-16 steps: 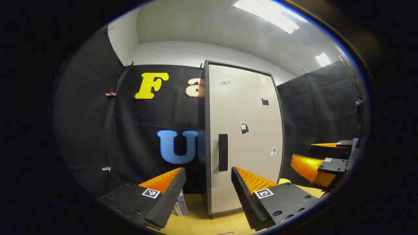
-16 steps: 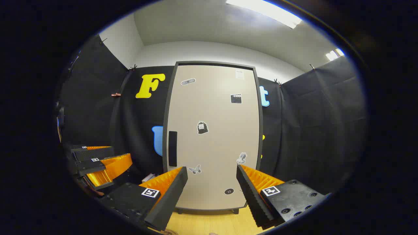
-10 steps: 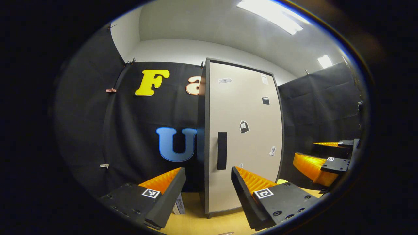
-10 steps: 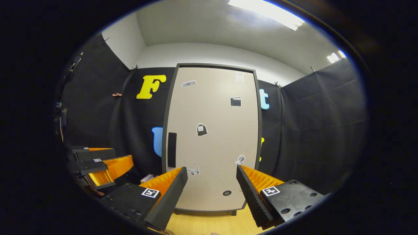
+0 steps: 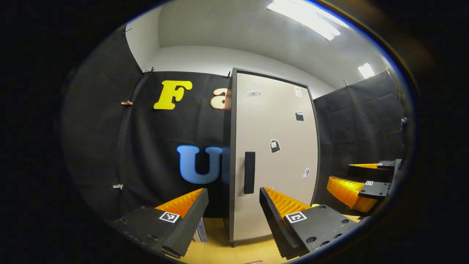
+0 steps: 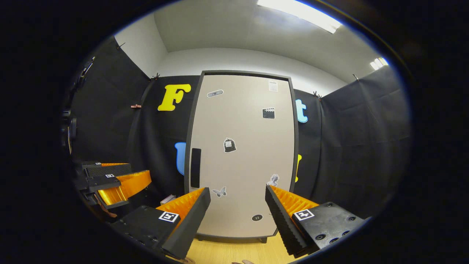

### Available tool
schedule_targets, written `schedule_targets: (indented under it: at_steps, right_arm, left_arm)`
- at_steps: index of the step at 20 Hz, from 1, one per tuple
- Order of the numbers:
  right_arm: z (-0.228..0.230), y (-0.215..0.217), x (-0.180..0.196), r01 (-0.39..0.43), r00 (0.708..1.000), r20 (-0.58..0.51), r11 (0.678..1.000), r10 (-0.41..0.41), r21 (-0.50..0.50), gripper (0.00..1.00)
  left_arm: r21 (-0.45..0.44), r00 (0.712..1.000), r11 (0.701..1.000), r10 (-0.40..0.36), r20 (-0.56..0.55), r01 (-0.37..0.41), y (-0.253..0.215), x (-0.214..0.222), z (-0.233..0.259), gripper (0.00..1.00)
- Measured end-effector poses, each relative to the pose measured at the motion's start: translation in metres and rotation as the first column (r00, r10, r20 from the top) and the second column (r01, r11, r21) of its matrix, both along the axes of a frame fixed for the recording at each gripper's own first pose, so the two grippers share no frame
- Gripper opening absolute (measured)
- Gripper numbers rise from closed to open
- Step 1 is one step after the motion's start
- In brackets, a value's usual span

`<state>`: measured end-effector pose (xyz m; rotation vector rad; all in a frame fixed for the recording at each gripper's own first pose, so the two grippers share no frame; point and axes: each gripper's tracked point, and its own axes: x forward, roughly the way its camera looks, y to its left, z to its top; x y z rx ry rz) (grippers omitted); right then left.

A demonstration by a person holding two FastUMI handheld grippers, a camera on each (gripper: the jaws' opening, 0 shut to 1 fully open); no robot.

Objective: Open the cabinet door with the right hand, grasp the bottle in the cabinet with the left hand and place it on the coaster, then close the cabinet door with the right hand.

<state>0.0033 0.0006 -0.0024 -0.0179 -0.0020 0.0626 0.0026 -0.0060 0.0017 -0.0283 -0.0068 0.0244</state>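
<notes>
A tall cabinet with a dark frame stands on the wooden table, its beige door [image 6: 242, 154] [image 5: 273, 157] closed and dotted with small stickers. A black vertical handle [image 6: 195, 167] [image 5: 249, 172] sits near the door's left edge. In the right gripper view my right gripper [image 6: 238, 216] is open and faces the lower part of the door, some way off. My left gripper [image 5: 234, 216] is open in the left gripper view, in front of the cabinet's handle side. Each view also catches the other gripper far off: the right one [image 5: 361, 183], the left one [image 6: 115, 179]. The closed door hides the cabinet's inside.
The wooden tabletop [image 6: 234, 251] [image 5: 216, 253] runs up to the cabinet's foot. A small box-like thing [image 5: 200, 231] [image 6: 167, 200] stands beside the cabinet's left side. A pale yellow thing [image 5: 315, 204] peeks out at the cabinet's lower right. Black cloth walls close in behind and to both sides.
Both views have shifted slightly: the cabinet sits a little further right in the right gripper view, and the table's small box has slid lower in the left gripper view. Both grippers stay open.
</notes>
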Motion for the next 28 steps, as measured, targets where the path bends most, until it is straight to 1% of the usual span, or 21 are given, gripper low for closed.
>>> schedule_targets:
  at_steps: [4,8,15,18,22,28]
  right_arm:
    - [-0.001,0.002,0.001,-0.017,1.0,-0.004,1.0,0.017,0.017,0.98]
    - [0.002,0.001,0.005,-0.008,1.0,0.0,1.0,0.008,0.027,0.98]
    - [0.009,0.017,0.011,-0.017,1.0,0.022,1.0,0.017,0.021,0.98]
    - [0.014,0.028,0.015,-0.025,0.999,0.04,0.999,0.024,0.024,0.97]
    - [0.011,0.048,0.026,-0.035,0.999,0.035,0.999,0.034,0.037,0.97]
    - [0.004,0.094,0.052,-0.066,0.998,0.029,0.997,0.064,0.045,0.97]
  left_arm:
    - [-0.008,1.0,1.0,0.007,-0.003,-0.007,0.002,0.001,-0.002,0.89]
    - [-0.01,1.0,1.0,0.018,-0.002,-0.018,0.009,-0.001,-0.002,0.89]
    - [-0.02,0.999,0.999,0.032,0.008,-0.032,0.025,-0.001,-0.002,0.89]
    - [-0.034,1.0,0.999,0.031,0.004,-0.031,0.031,-0.002,-0.005,0.89]
    - [-0.029,0.999,0.999,0.038,0.0,-0.038,0.048,-0.007,-0.007,0.89]
    - [-0.038,0.998,0.998,0.056,-0.023,-0.057,0.08,-0.015,-0.019,0.89]
